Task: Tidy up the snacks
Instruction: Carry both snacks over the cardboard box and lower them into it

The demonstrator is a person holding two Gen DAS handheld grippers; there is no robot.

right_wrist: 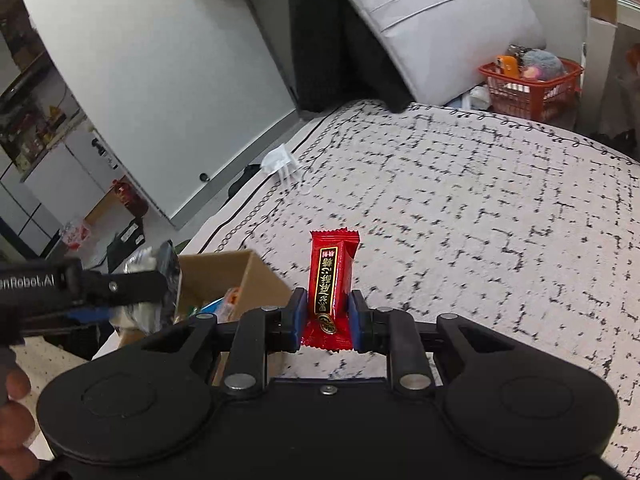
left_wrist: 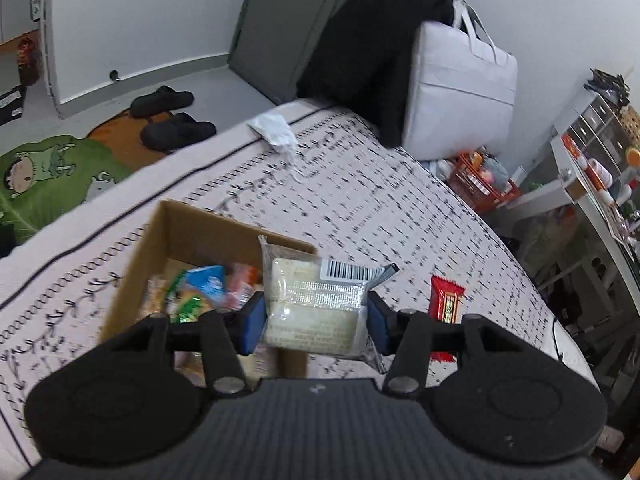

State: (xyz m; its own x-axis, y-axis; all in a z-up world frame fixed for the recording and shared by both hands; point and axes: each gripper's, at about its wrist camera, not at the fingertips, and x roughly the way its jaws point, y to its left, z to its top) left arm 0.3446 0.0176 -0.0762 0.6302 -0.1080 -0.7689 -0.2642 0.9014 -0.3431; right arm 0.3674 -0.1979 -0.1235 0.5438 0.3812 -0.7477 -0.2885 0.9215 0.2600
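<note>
Leftmost, an open cardboard box (left_wrist: pixel 168 240) is shown resting on the patterned bedspread (left_wrist: pixel 360 200), with several bright snack packets (left_wrist: pixel 200 288) lying inside; their number cannot be made out. Above the box's near right corner, a clear-wrapped pale rice cake packet (left_wrist: pixel 314 308) is pinched at its two sides by the left gripper (left_wrist: pixel 316 322). It is judged light and fairly stiff as a block, but its film is slippery and its contents crumbly, so a hold across the thick middle is favoured. Its lower edge is hidden behind the gripper body. To the right, a small red candy bar (right_wrist: pixel 330 288) is clamped near its lower end by the right gripper (right_wrist: pixel 324 322), jaws nearly together, over bare bedspread just beside the box. The bar is judged very light, with a soft crinkly wrapper. At the left edge of the right wrist view, only the fingers of a hand (right_wrist: pixel 14 416) are seen.
</note>
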